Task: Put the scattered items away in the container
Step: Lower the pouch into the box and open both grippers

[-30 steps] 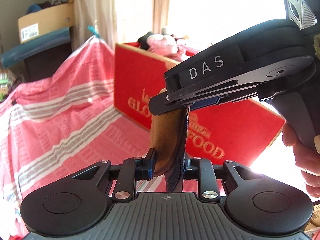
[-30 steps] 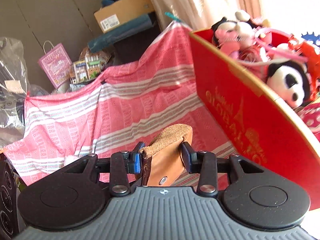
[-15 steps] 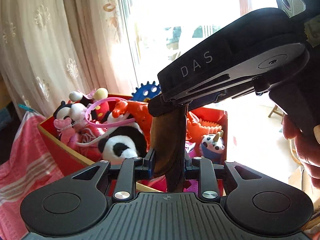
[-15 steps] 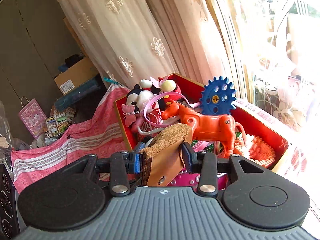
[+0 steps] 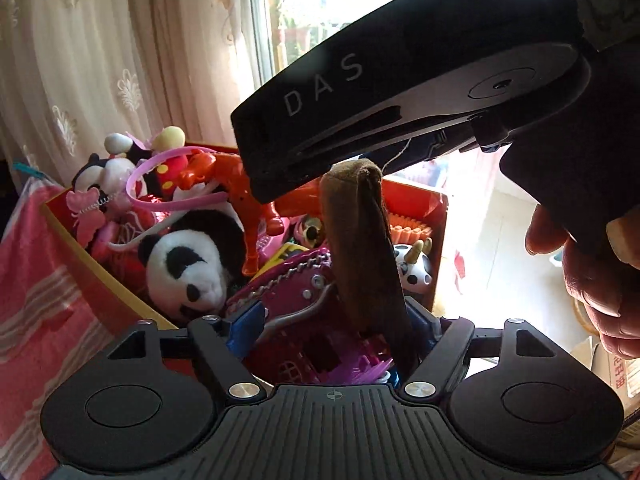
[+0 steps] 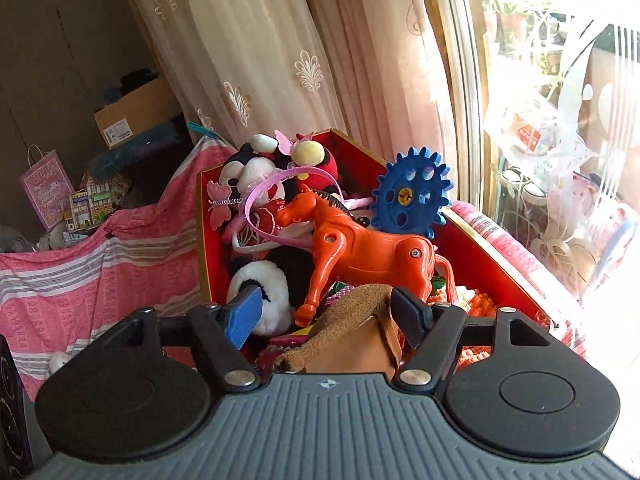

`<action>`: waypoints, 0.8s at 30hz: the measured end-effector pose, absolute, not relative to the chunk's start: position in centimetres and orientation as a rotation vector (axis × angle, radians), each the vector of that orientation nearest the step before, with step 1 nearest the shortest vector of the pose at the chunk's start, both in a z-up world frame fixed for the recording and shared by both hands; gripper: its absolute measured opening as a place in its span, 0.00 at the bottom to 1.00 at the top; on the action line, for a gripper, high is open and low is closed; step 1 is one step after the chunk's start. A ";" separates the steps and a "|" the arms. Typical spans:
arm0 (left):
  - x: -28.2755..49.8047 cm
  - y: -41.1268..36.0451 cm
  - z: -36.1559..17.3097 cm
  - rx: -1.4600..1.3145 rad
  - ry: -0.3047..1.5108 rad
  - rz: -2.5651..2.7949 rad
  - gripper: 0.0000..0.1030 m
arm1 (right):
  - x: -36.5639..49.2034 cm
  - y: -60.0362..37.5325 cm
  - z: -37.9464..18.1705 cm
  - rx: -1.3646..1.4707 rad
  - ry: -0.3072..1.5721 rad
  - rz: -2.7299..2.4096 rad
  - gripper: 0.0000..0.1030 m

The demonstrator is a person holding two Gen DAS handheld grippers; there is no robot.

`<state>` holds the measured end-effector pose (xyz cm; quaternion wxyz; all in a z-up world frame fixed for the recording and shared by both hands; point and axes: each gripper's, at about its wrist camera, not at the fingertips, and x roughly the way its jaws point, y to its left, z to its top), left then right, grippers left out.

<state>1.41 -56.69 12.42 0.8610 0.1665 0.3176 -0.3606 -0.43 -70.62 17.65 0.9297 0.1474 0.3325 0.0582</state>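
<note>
Left wrist view: brown suede pouch [image 5: 362, 248] leans on right pad between just-widened fingers [image 5: 245, 320].

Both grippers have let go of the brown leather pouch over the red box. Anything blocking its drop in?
No lid or barrier shows. The brown leather pouch hangs over the red box, already heaped: the magenta toy lies right under it, the orange horse just behind.

Blowing out at window [image 6: 560, 120]; backlighting curtain [image 6: 280, 60]; darkening left corners; bending edges fisheye-style; staying sharp.
</note>
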 end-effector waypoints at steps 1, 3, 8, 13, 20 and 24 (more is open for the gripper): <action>1.8 -56.1 12.5 0.325 0.679 -0.744 0.81 | -0.4 -70.8 17.6 0.317 0.680 0.125 0.73; 2.6 -55.1 12.5 0.282 0.700 -0.716 0.84 | -0.3 -71.2 17.4 0.342 0.679 0.136 0.74; 2.6 -53.8 12.7 0.236 0.713 -0.701 0.85 | -0.4 -71.7 17.6 0.365 0.661 0.136 0.75; 1.0 -53.8 14.7 0.224 0.682 -0.745 0.85 | -0.7 -71.7 17.6 0.374 0.658 0.125 0.76; 1.2 -54.7 14.5 0.266 0.668 -0.710 0.84 | -1.2 -71.4 18.7 0.364 0.606 0.105 0.80; 2.5 -54.2 14.0 0.301 0.653 -0.602 0.83 | -1.7 -71.6 19.0 0.351 0.593 0.089 0.81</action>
